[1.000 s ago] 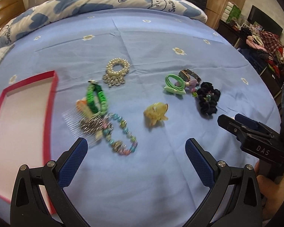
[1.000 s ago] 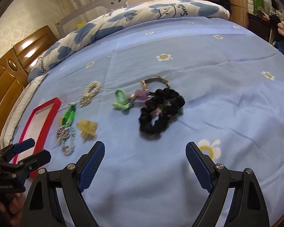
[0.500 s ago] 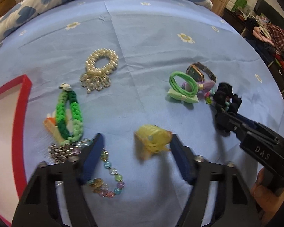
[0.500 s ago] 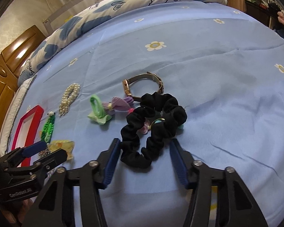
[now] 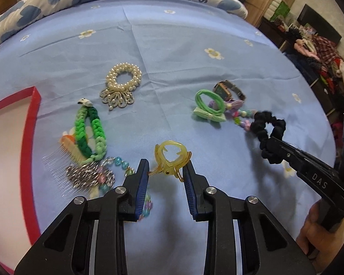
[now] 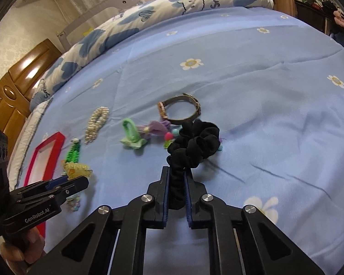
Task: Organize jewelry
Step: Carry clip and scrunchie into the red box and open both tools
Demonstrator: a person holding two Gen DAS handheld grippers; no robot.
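Note:
My left gripper is shut on a yellow claw hair clip, which also shows in the right wrist view. My right gripper is shut on a black scrunchie, seen from the left wrist as well. On the blue bedsheet lie a pearl hair tie, a green braided bracelet, a beaded bracelet, a light green hair tie and a watch. A red-rimmed tray lies at the left.
A clear hair comb and a silver ornament lie by the green bracelet. A purple bow and coloured beads lie by the watch. A folded quilt runs along the far side. Cluttered furniture stands right.
Both grippers moved forward and down and closed. The left one closed on the yellow clip, the right one on the black scrunchie.

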